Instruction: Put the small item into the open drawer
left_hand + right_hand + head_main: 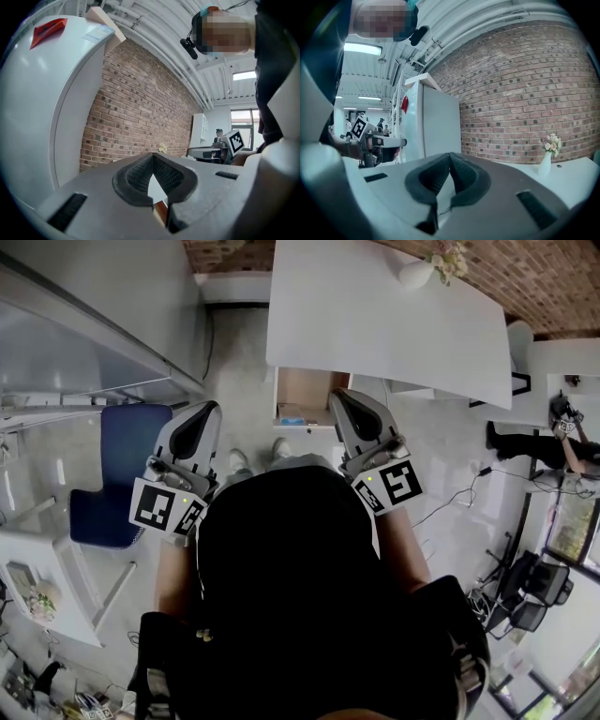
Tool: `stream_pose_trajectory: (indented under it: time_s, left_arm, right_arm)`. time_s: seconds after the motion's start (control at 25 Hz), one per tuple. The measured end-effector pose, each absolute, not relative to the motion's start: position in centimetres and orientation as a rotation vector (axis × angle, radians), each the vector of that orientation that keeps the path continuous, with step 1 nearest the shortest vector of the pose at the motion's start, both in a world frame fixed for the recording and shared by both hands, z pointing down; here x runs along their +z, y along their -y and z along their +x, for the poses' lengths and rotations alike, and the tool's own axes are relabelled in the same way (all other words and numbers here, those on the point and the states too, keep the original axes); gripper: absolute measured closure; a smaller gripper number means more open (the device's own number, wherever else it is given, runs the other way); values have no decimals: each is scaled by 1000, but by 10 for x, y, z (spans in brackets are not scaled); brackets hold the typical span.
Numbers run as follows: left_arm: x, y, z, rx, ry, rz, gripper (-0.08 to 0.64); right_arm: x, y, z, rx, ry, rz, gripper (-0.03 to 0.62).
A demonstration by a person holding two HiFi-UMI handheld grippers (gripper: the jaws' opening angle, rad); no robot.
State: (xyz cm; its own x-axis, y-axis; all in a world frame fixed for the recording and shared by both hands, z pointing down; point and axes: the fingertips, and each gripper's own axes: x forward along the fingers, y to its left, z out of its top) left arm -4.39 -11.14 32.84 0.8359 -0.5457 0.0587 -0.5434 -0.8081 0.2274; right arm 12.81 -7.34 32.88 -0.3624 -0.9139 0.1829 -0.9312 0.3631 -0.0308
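- Your dark top fills the lower middle of the head view, and both grippers are raised in front of it at chest height.
- Left gripper (209, 410): its own view shows the jaws (153, 156) closed tip to tip with nothing between the pads, only the hollow behind the tips.
- Right gripper (336, 396): the same, with jaws (450, 155) closed at the tips and empty.
- Open drawer (309, 382): it stands pulled out from under the near edge of the white bench (394, 324), just ahead of your feet and between the two grippers in the head view.
- Small bluish thing (292, 415): it lies inside the drawer at its front left. It is too small to identify.
- Step in hand, as I judge it: if that bluish thing is the small item, the placing is done and nothing is left to carry.
- Next move: if it is not, you need to find the item first, since no other candidate shows on the bench, where only a vase of flowers (419, 271) stands. Then part one pair of jaws and lower them to it.
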Motion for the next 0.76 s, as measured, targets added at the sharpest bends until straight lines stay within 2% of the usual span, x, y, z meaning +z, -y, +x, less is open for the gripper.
stream_pose_trajectory:
  time_s: [0.76]
  left_arm:
    - [345, 109, -45, 30, 806, 2702, 558]
  right_arm:
    - [339, 65, 132, 226, 2454, 1707, 581]
